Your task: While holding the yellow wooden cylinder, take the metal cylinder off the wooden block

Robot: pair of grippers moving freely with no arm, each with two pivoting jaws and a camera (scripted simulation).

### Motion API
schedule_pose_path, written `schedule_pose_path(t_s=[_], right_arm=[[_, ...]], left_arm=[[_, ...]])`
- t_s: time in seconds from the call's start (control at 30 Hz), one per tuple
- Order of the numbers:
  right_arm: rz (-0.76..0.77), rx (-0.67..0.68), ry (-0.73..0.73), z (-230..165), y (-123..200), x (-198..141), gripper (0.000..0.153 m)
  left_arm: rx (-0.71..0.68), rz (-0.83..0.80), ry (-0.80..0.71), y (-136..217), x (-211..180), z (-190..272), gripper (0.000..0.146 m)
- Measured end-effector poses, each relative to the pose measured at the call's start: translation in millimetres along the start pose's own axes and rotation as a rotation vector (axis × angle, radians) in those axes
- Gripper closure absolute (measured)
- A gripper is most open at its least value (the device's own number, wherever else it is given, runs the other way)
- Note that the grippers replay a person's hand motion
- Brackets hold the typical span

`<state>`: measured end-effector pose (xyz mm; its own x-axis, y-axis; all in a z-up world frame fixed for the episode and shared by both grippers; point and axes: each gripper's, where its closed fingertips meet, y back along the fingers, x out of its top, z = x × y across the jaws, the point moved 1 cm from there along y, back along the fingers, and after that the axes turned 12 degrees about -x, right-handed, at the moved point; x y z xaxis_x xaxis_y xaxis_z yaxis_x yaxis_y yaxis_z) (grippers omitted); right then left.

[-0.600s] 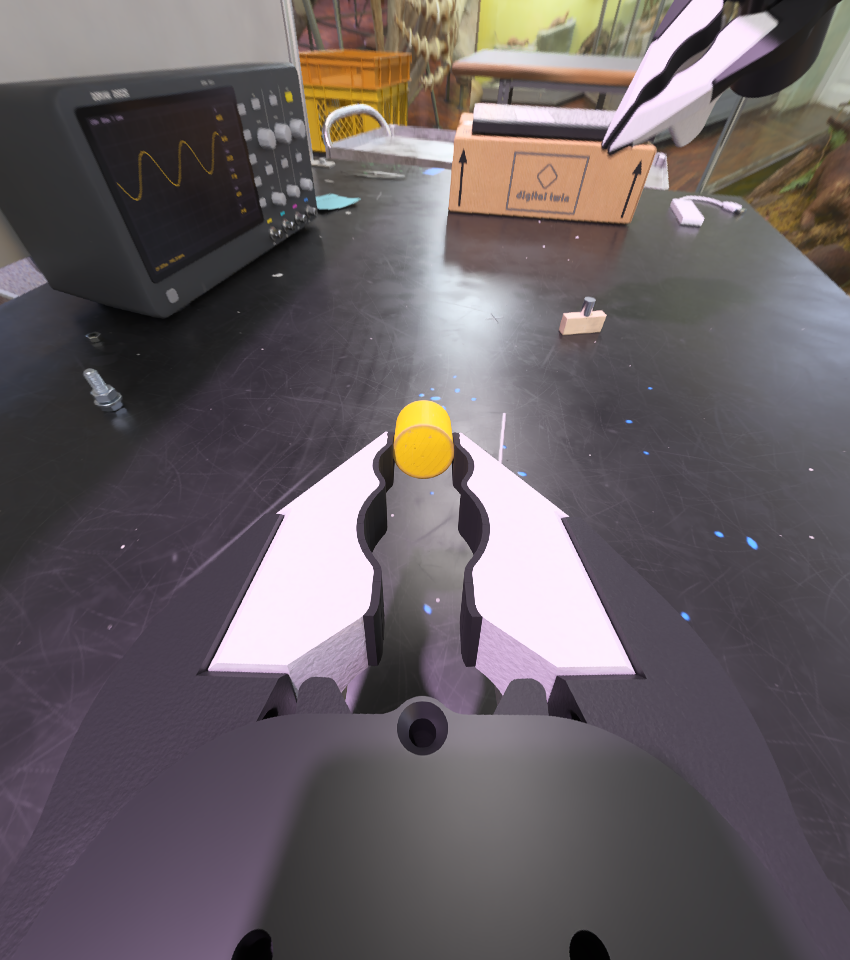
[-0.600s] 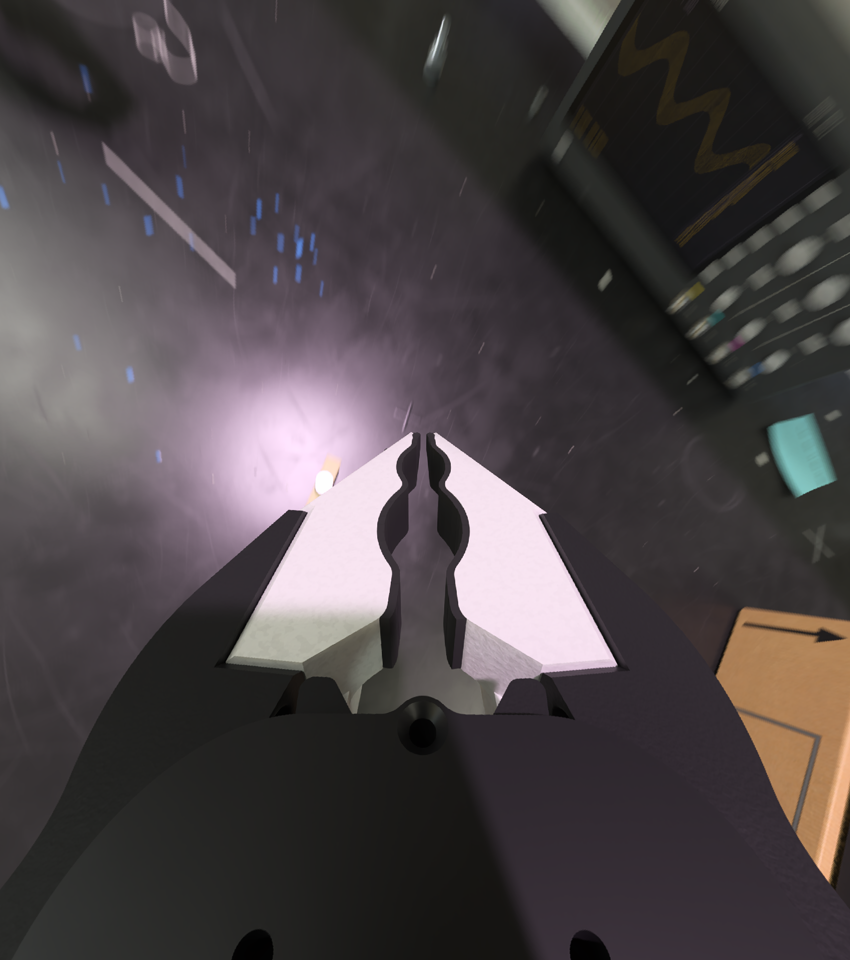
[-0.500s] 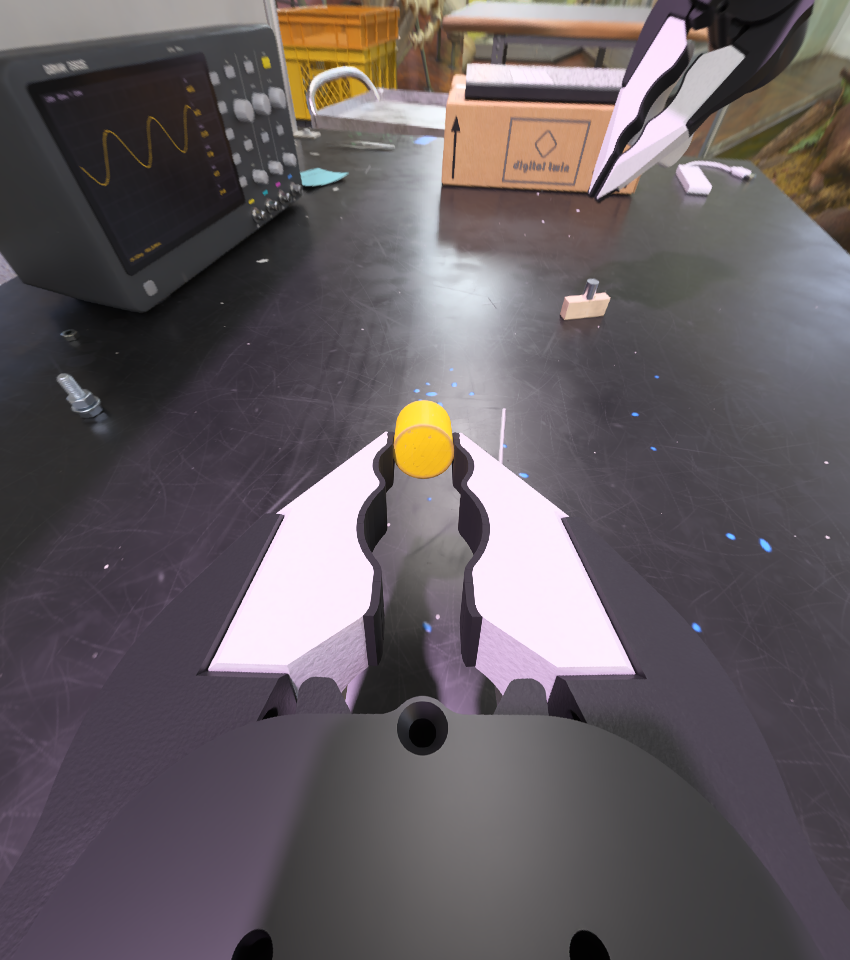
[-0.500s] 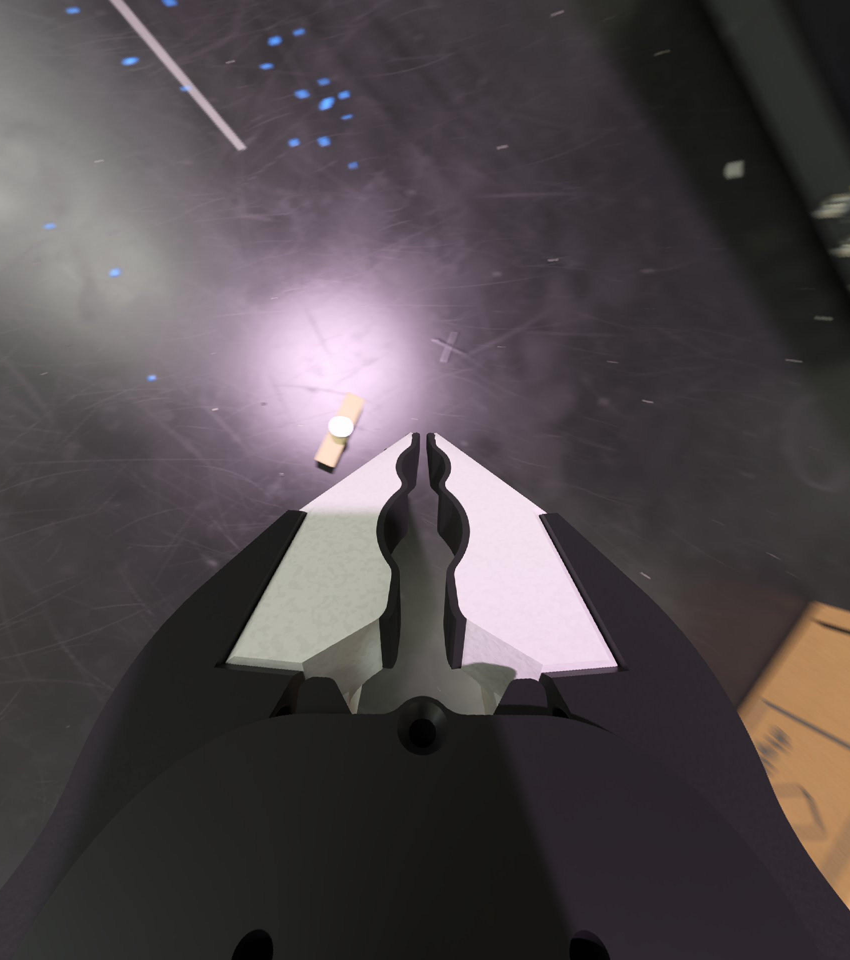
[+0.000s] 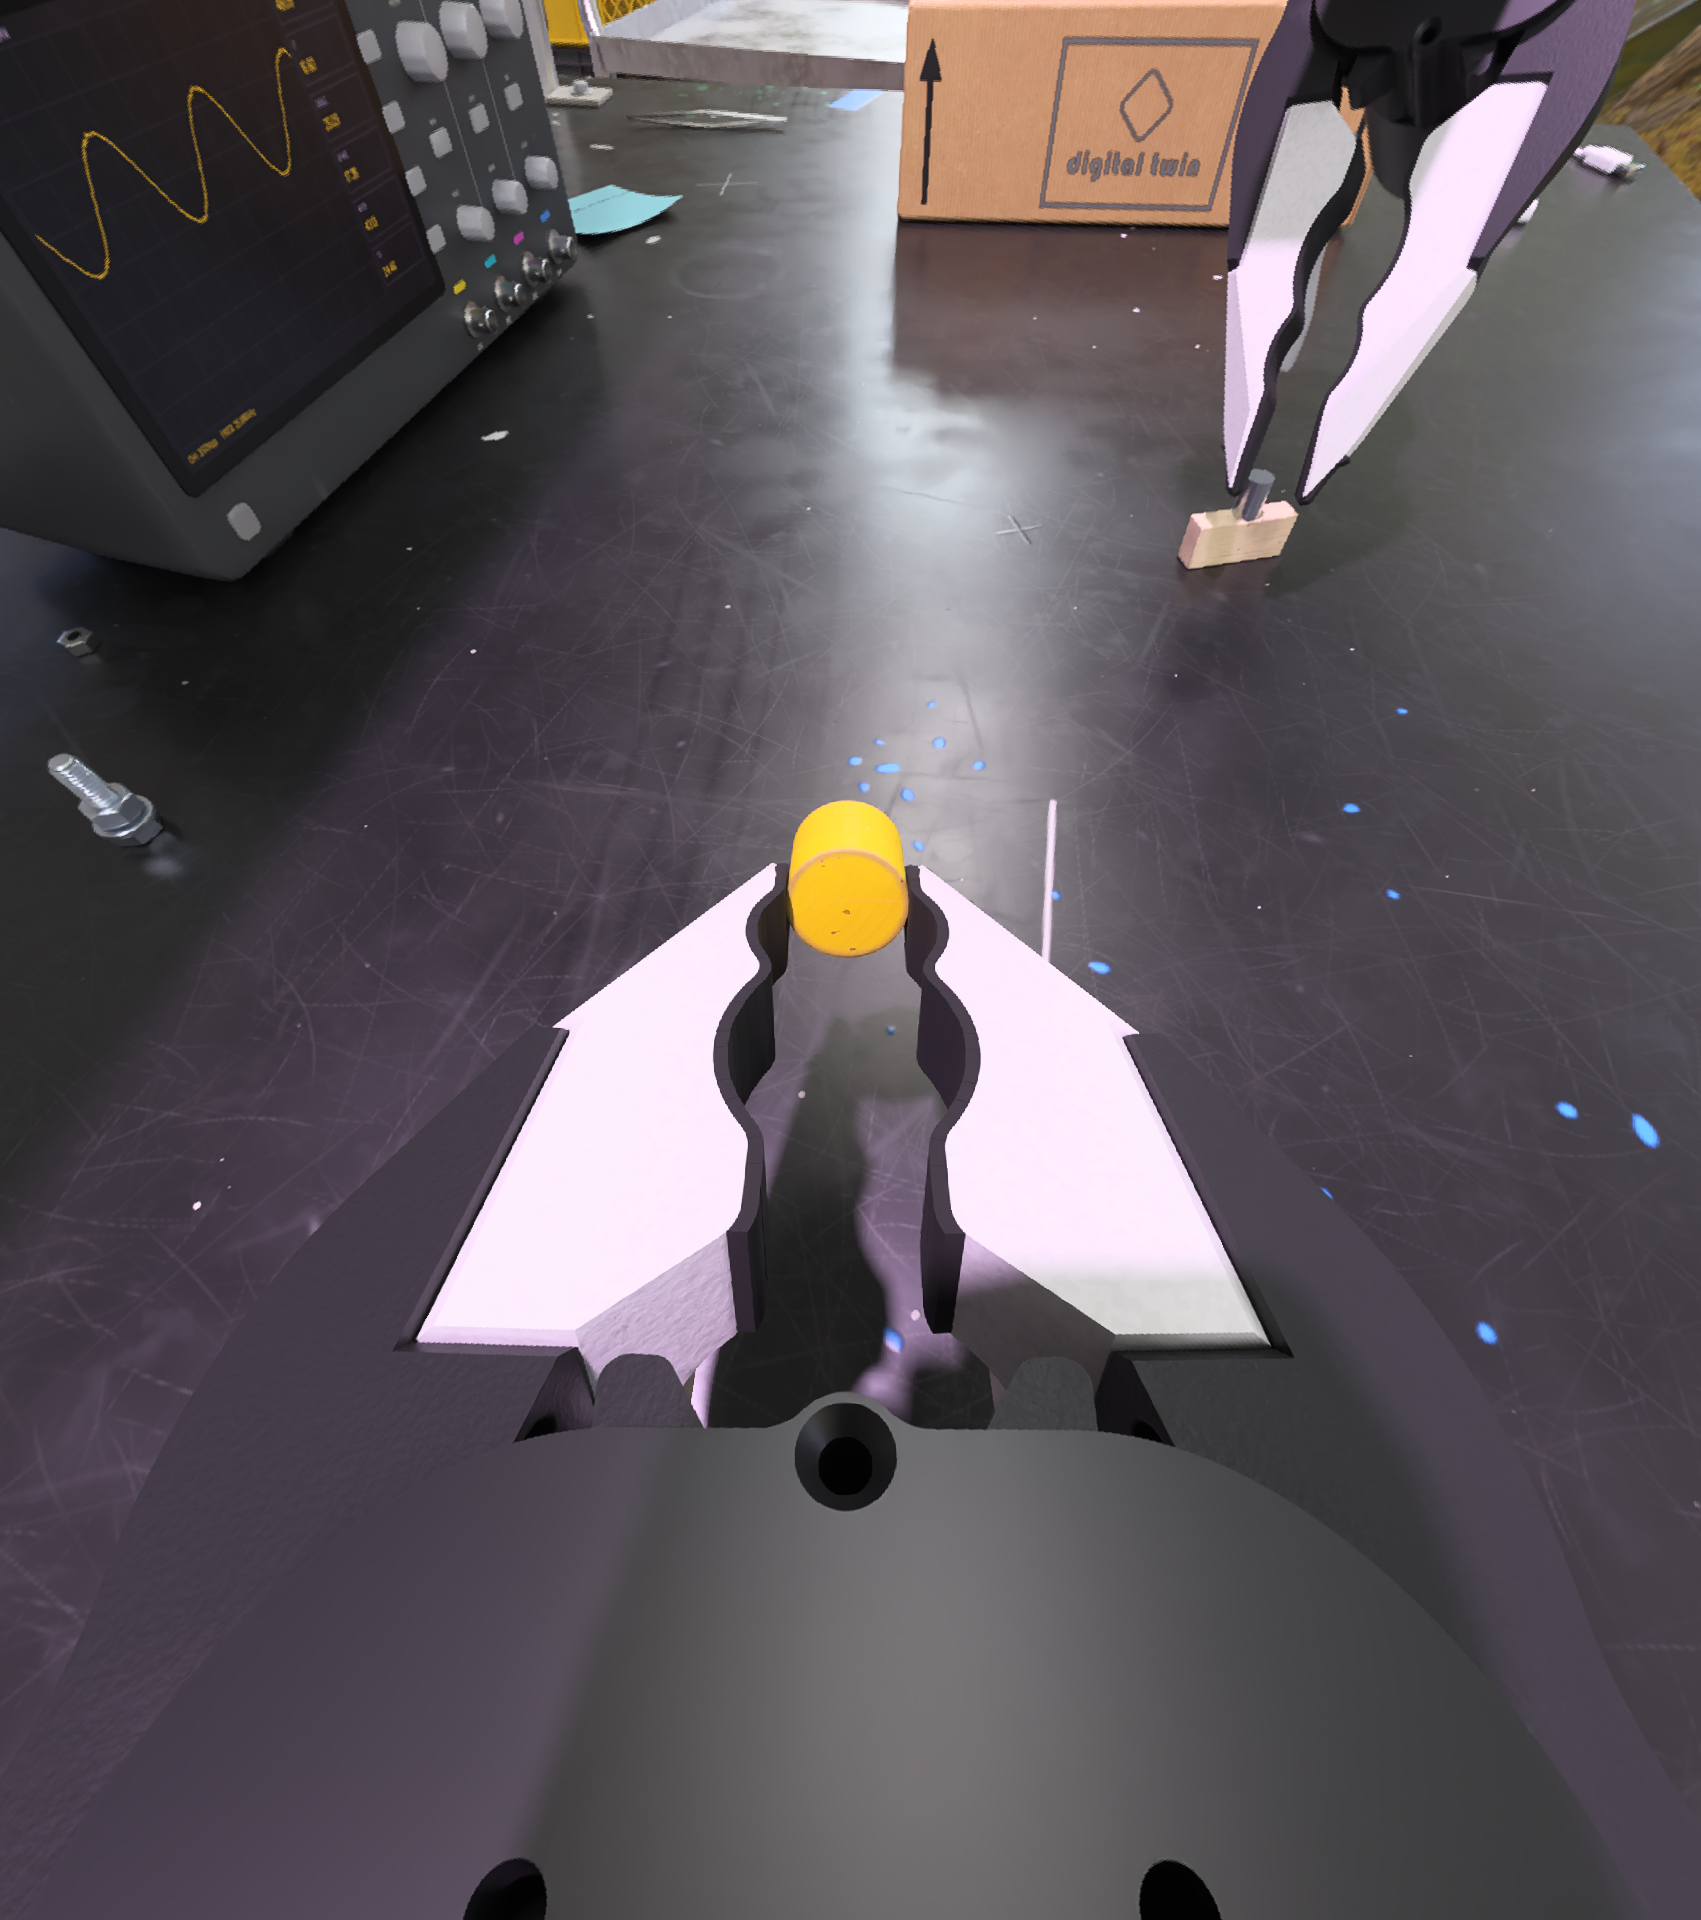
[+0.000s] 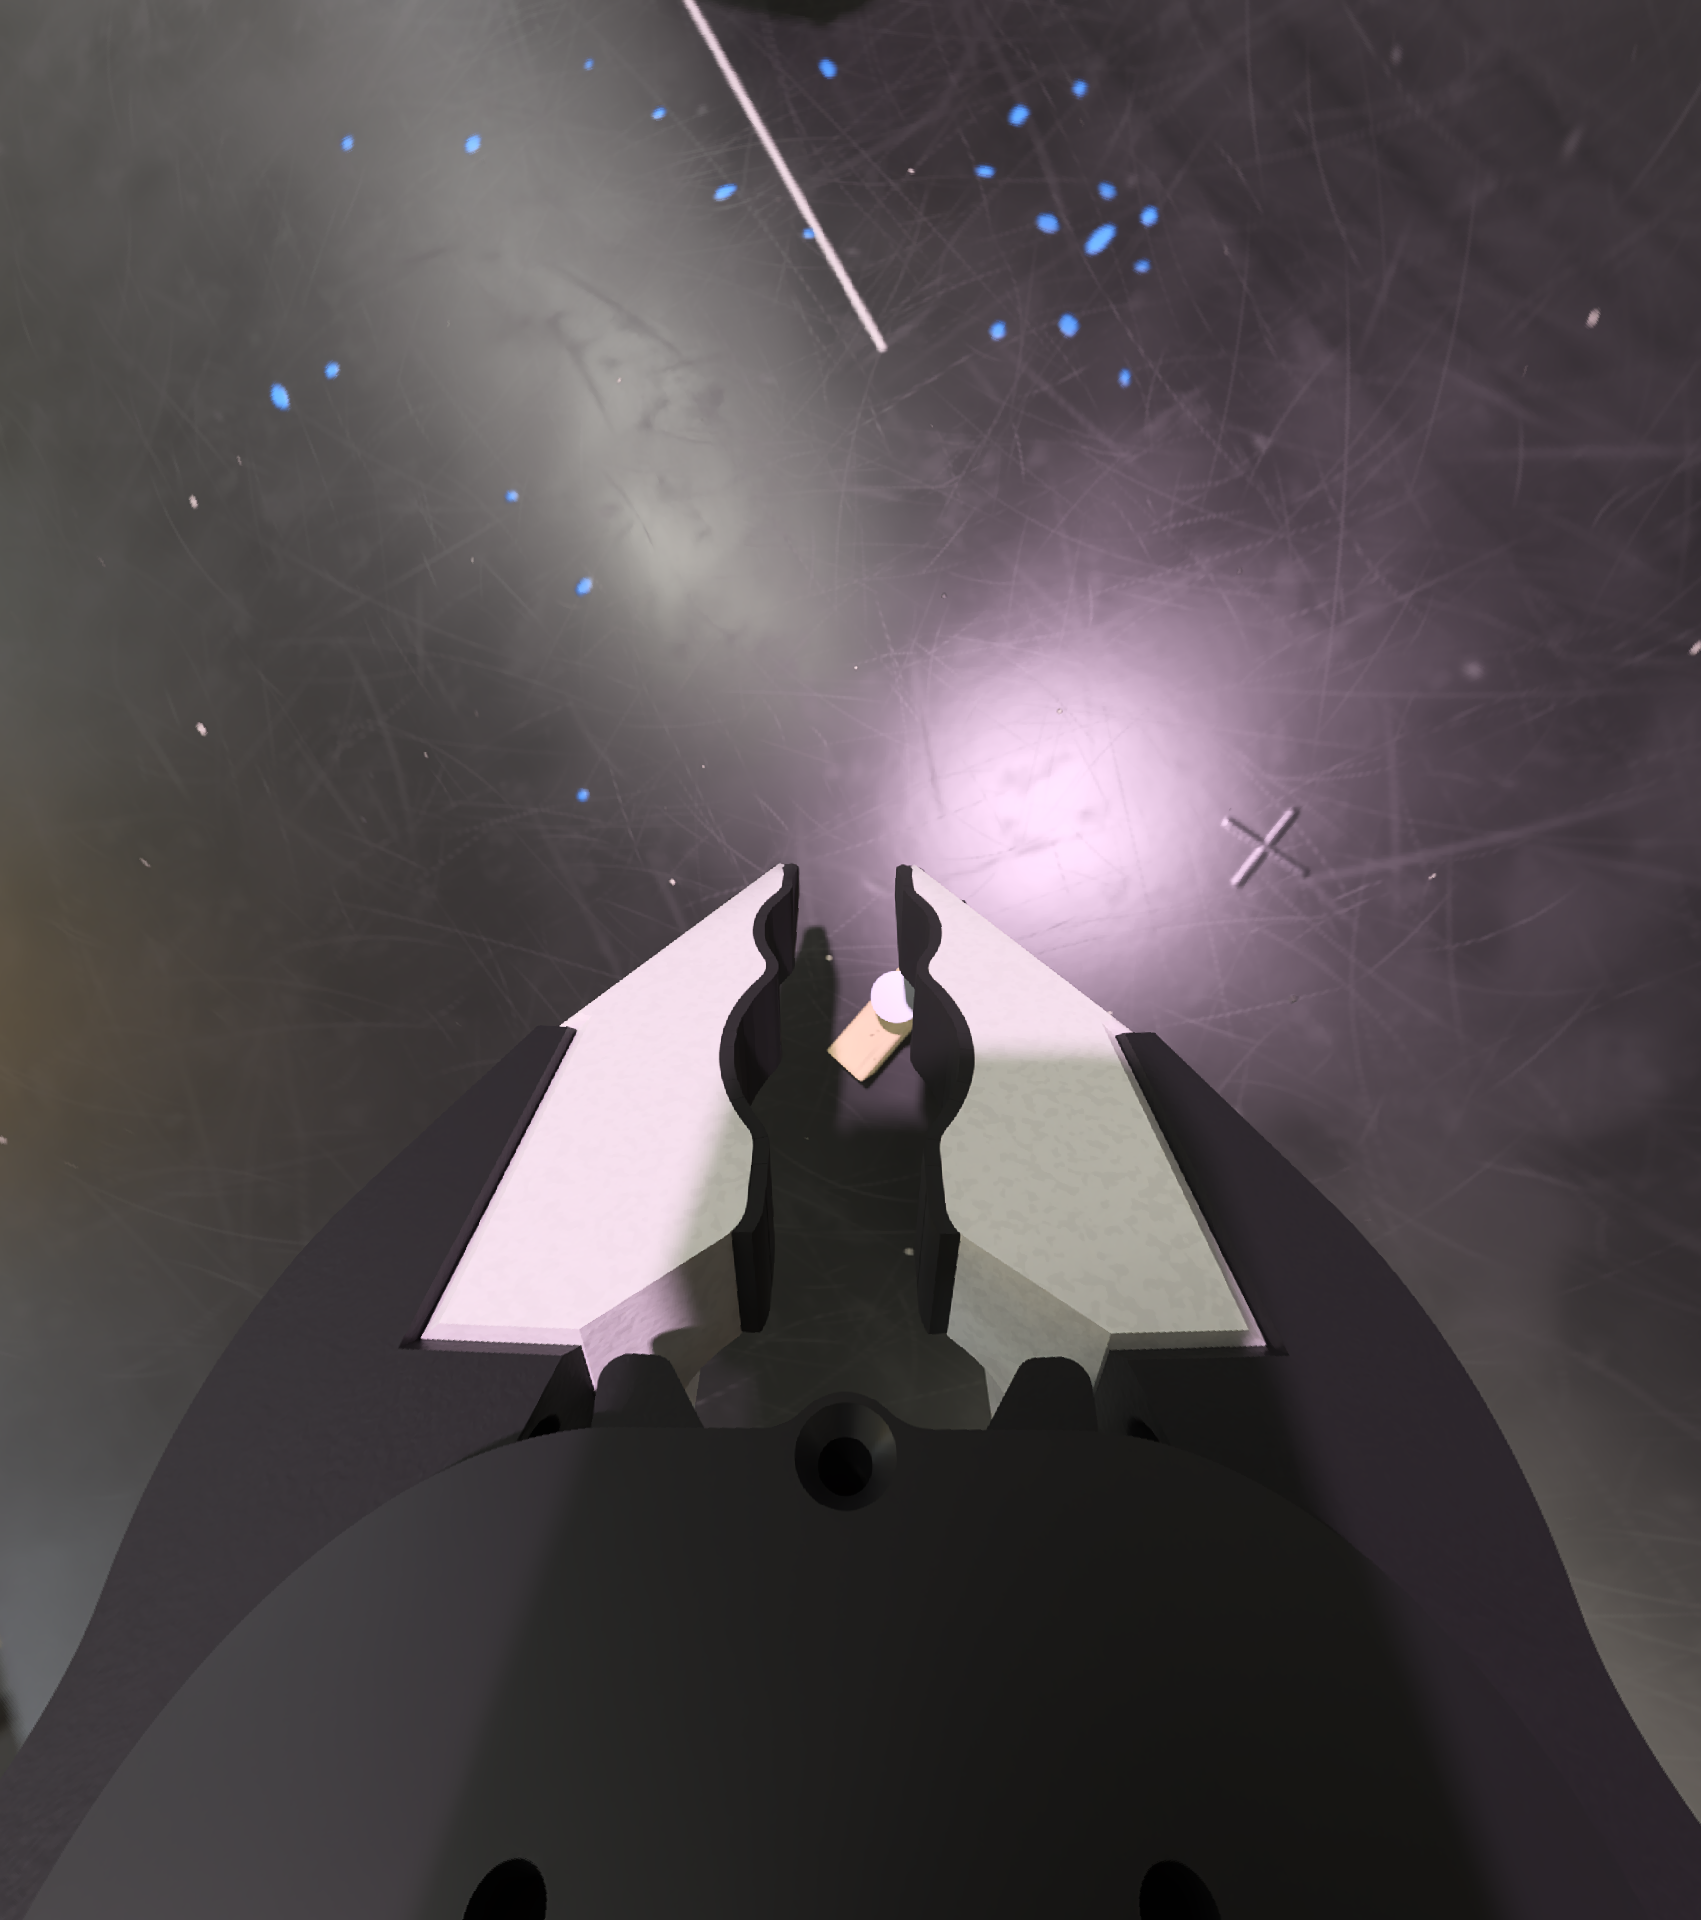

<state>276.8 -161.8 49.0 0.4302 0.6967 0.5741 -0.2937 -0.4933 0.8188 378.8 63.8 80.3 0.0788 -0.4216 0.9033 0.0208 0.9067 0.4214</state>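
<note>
The left tongs (image 5: pixel 846 883) are clamped on the yellow wooden cylinder (image 5: pixel 846 883), which sits crosswise between the tips with one flat end facing the camera, held clear above the dark scratched bench (image 5: pixel 617 623). From these tongs, the wooden block (image 5: pixel 1235 535) lies toward 1 o'clock, well apart, resting flat on the bench with the metal cylinder (image 5: pixel 1256 488) standing upright in it.

The right tongs (image 5: pixel 1277 483) point straight down over the block, their tips parted, one on either side of the metal cylinder and just above the block (whether either tip touches the pin cannot be told from here). In the right wrist view, the same right tongs (image 6: pixel 846 883) stand open with a clear gap, and the metal cylinder (image 6: pixel 891 995) shows as a pale round top lying close against the inner edge of the right-hand finger, with the wooden block (image 6: pixel 867 1044) beneath it and slanting toward 7 o'clock.

Elsewhere on the bench, seen from the left tongs: an oscilloscope (image 5: pixel 150 260) toward 10 o'clock, a cardboard box (image 5: pixel 1074 114) toward 12 o'clock at the far edge, a bolt (image 5: pixel 103 795) toward 9 o'clock with a small nut (image 5: pixel 77 639) beyond it, and a teal slip of paper (image 5: pixel 622 208) just beside the oscilloscope.
</note>
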Motion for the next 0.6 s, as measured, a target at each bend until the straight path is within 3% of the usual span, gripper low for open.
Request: schedule_pose_path(t_s=[0.27,0.4,0.6], right_arm=[[-0.17,-0.058,-0.131,1,-11,-8,0.137],[-0.23,-0.2,-0.102,14,7,-17,0.14],[-0.252,-0.287,-0.334,12,15,-23,0.139]], left_arm=[[0.027,0.02,0.004,8,-6,-2,0.125],[0.03,0.039,-0.002,13,-6,-2,0.125],[0.031,0.073,0.004,17,-9,0,0.125]])
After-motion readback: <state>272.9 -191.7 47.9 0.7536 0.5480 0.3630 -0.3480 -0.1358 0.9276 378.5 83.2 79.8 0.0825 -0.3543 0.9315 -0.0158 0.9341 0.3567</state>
